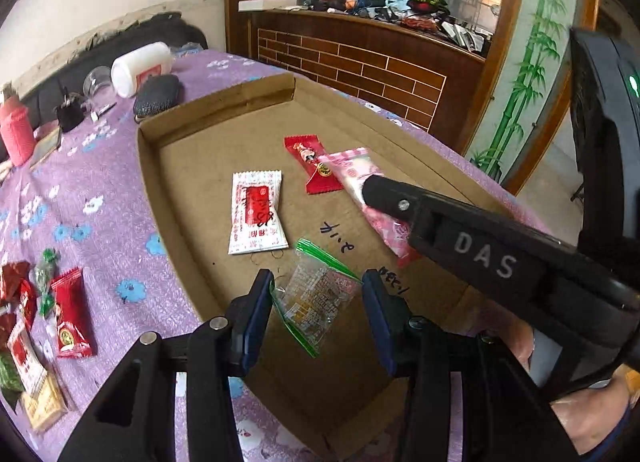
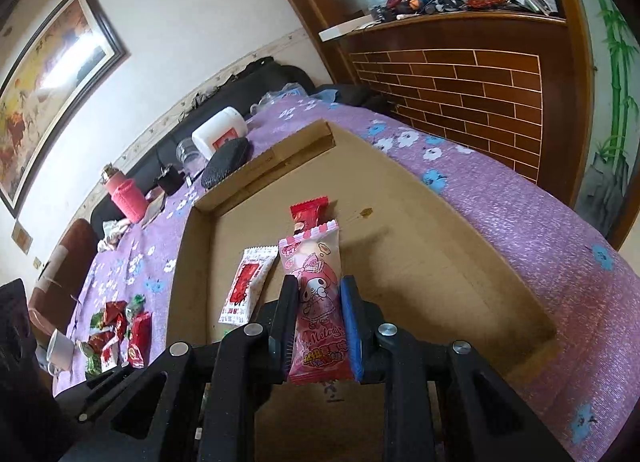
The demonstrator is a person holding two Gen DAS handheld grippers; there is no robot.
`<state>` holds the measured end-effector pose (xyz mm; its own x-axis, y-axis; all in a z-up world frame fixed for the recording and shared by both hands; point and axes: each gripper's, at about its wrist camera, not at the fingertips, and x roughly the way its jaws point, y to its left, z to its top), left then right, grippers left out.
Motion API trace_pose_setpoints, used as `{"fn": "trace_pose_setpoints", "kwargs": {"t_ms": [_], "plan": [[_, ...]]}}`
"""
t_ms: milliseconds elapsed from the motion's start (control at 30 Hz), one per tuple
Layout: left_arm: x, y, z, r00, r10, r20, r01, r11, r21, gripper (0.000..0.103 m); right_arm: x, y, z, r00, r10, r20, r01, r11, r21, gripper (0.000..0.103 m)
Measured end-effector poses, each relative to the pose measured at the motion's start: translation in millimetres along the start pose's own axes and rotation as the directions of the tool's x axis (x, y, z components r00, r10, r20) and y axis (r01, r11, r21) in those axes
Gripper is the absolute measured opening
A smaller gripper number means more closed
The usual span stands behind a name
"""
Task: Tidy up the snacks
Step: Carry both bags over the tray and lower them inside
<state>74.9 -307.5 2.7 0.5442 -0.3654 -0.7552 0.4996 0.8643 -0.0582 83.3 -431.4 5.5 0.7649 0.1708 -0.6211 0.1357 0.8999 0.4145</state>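
A shallow cardboard tray (image 1: 192,118) lies on the purple flowered tablecloth. In it lie a white and red packet (image 1: 256,218), a red packet (image 1: 310,164) and a clear packet with green edges (image 1: 316,298). My left gripper (image 1: 318,286) is open, its fingers either side of the clear packet. My right gripper (image 2: 318,286) is shut on a pink My Melody packet (image 2: 316,294) and holds it over the tray beside the red packet (image 2: 308,212); the pink packet (image 1: 356,170) also shows in the left wrist view. The tray (image 2: 400,166) and white packet (image 2: 248,282) show in the right wrist view too.
A pile of loose snacks (image 1: 44,322) lies on the cloth left of the tray, also seen in the right wrist view (image 2: 120,326). At the table's far end stand a white jar (image 1: 140,68), a dark pouch (image 1: 158,96), a clear cup (image 1: 98,82) and a pink bottle (image 1: 16,130). A white mug (image 2: 60,350) sits near the snacks.
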Motion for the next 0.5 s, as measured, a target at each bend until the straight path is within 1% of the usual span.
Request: {"fn": "trace_pose_setpoints", "kwargs": {"t_ms": [67, 167, 300, 400, 500], "plan": [[0.0, -2.6, -1.6, 1.0, 0.01, 0.007, -0.01, 1.0, 0.022, 0.044, 1.8, 1.3, -0.4, 1.0, -0.003, -0.008, 0.003, 1.0, -0.007, 0.024], [-0.2, -4.9, -2.7, 1.0, 0.013, 0.014, -0.013, 0.999, 0.03, 0.044, 3.8, 3.7, -1.3, 1.0, -0.015, -0.016, 0.014, 1.0, -0.018, 0.024], [-0.8, -5.6, -3.6, 1.0, 0.009, 0.019, -0.01, 0.999, 0.039, 0.049, 4.5, 4.1, -1.9, 1.0, -0.02, -0.019, 0.02, 1.0, -0.02, 0.025], [-2.0, -6.4, -3.5, 1.0, 0.011, 0.022, -0.012, 0.999, 0.041, 0.053, 5.0, 5.5, -1.8, 1.0, -0.022, -0.022, 0.021, 0.999, -0.026, 0.027], [-2.7, -4.9, -3.4, 1.0, 0.012, 0.02, -0.012, 0.999, 0.031, 0.053, 2.9, 3.9, -1.6, 1.0, -0.015, -0.009, 0.015, 1.0, -0.016, 0.027]]}}
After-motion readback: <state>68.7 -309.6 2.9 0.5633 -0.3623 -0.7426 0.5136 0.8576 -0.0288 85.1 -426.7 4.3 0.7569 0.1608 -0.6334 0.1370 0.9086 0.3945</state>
